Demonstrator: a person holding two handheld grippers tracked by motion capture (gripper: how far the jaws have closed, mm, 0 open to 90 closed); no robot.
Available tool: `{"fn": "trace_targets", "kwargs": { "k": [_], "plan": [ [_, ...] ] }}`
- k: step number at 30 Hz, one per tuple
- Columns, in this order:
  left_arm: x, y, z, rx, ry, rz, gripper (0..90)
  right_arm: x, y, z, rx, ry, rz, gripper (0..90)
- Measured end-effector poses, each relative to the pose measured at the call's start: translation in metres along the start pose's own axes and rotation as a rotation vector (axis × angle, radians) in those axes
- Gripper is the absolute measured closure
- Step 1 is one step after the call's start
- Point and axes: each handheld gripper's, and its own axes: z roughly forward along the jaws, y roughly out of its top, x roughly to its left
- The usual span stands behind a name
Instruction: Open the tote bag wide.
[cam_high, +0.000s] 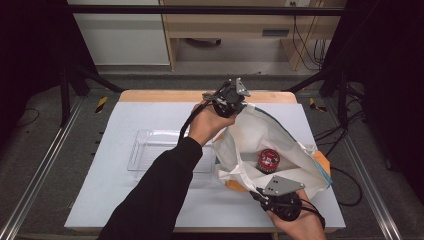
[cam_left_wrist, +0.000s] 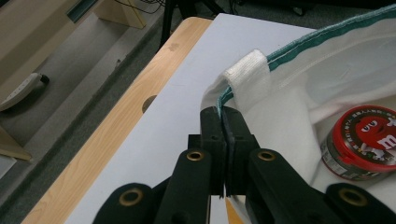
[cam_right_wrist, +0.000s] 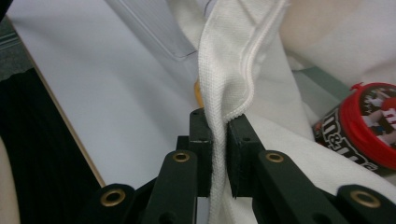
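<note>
1. Left gripper (cam_high: 231, 98): held at the far side of the table; in the left gripper view its jaws are closed flat on the rim of the white cloth bag (cam_left_wrist: 299, 88), just below the green-trimmed edge, and next to a white webbing tab (cam_left_wrist: 247, 74) sewn over that edge.
2. Right gripper (cam_high: 270, 192): held at the near edge of the table; in the right gripper view (cam_right_wrist: 217, 135) its jaws are nearly closed, with a ribbed white strap (cam_right_wrist: 224, 70) of the bag pinched between them.
3. White cloth bag (cam_high: 260, 135): lies on the right half of the table, its mouth pulled open between the 2 grippers, 1 at the far rim and 1 at the near rim.
4. Red-lidded can (cam_high: 268, 160): 1 round can sits inside the open bag, on the bag's lower fabric. The lid carries M&M's branding, seen in the left gripper view (cam_left_wrist: 364, 140) and the right gripper view (cam_right_wrist: 369, 126).
5. Clear plastic tray (cam_high: 150, 147): rests on the table just left of the bag, partly crossed by the person's left sleeve (cam_high: 155, 195).
6. Table (cam_high: 150, 115): white top sheet over a wooden board whose edge shows along the far side.
</note>
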Motion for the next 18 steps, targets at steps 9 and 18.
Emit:
{"fn": "trace_targets", "kwargs": {
  "k": [9, 18],
  "plan": [
    [0.003, -0.007, 0.017, 0.002, 0.009, -0.022, 88.9, 0.0, -0.009, 0.009, 0.014, 0.036, 0.0, 82.9],
    [0.002, -0.013, 0.031, 0.005, 0.004, -0.038, 88.9, -0.002, -0.016, 0.017, 0.03, 0.055, 0.016, 82.9]
  ]
}}
